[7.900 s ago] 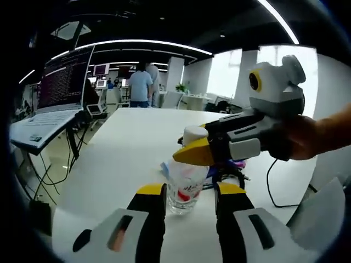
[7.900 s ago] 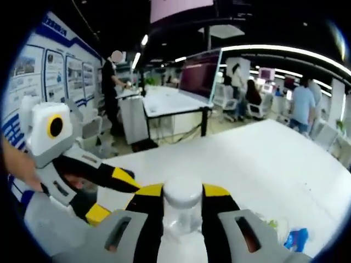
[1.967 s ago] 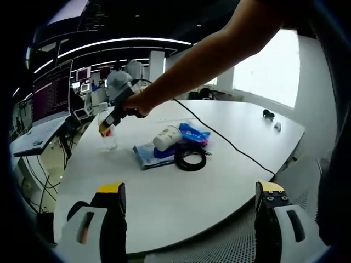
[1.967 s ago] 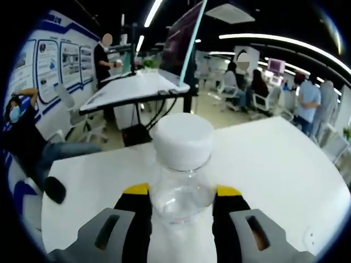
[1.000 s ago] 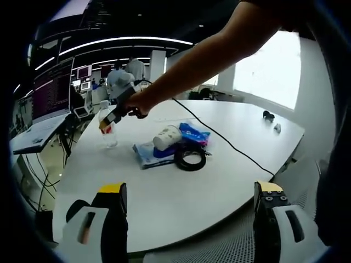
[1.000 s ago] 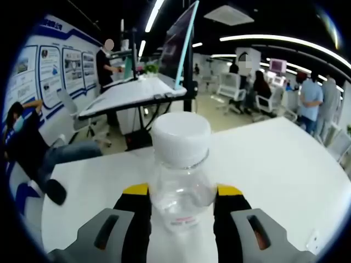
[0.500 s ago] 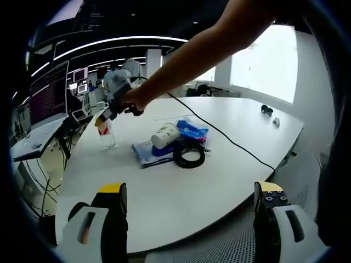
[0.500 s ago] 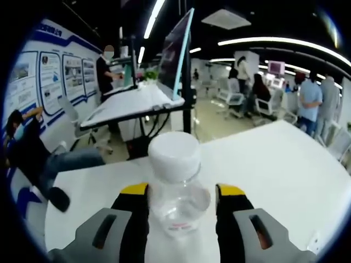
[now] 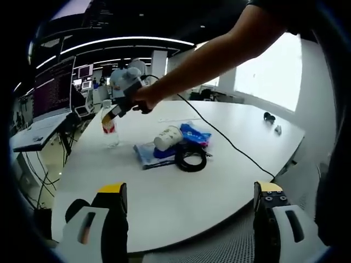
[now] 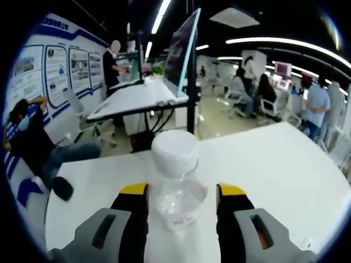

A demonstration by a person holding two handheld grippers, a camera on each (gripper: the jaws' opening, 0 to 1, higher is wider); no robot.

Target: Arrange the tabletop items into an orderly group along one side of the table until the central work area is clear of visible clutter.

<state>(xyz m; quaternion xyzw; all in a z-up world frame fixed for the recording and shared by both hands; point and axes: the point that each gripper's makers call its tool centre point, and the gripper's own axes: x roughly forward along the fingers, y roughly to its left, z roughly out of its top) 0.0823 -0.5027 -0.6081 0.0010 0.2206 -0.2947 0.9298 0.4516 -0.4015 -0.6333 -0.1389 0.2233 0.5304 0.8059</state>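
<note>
Change: in the right gripper view, the bottle (image 10: pixel 176 189) sat lower between the jaws than a second earlier, with gaps at both sides.
Bottle: upright on the table (image 9: pixel 219 181), at its far left side, between the right gripper's (image 10: pixel 181 193) fingers (image 10: pixel 134 198).
Right gripper: slightly parted, not squeezing.
Left gripper (image 9: pixel 191 189): wide, holding nothing, at the near edge.
Pile: cup (image 9: pixel 167 137), cable coil (image 9: pixel 190 159), blue packets (image 9: pixel 193 133), mid-table.

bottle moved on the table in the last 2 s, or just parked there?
No. In the left gripper view the bottle stands at the same spot left of the blue packet, with the right gripper at its top.
</note>
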